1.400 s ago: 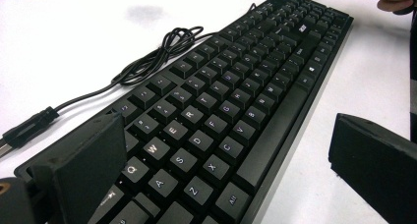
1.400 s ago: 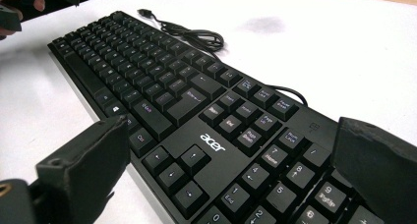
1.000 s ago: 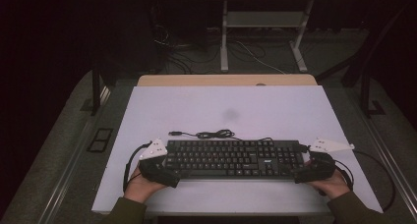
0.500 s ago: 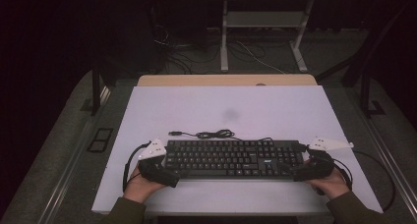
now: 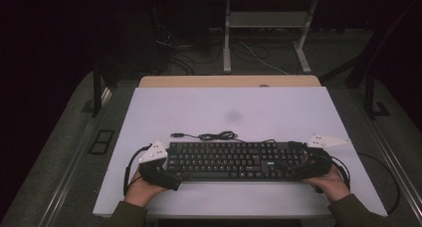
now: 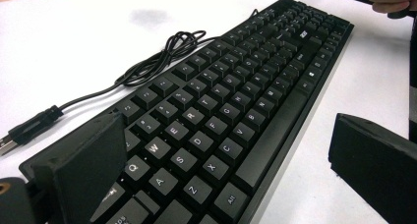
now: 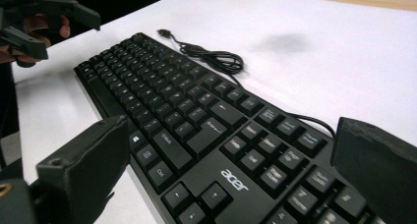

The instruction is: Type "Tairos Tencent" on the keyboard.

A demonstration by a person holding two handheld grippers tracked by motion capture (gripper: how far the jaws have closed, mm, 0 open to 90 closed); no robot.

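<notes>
A black Acer keyboard [image 5: 234,160] lies flat on the white table [image 5: 224,107], near its front edge. Its coiled cable [image 5: 216,136] ends in a USB plug [image 5: 176,135] just behind it. My left gripper [image 5: 169,167] is at the keyboard's left end, open. In the left gripper view its jaws straddle the keyboard [image 6: 221,111], and a strip of bare table shows between the right-hand jaw and the keyboard's front edge. My right gripper [image 5: 298,165] is at the right end, also open, with its jaws standing either side of the keyboard [image 7: 196,121].
Behind the keyboard the white table surface stretches back to a wooden strip [image 5: 229,81] at its far edge. A faint grey smudge [image 5: 233,116] marks the middle. Beyond the table stand a desk frame [image 5: 268,33] and loose floor cables [image 5: 199,57].
</notes>
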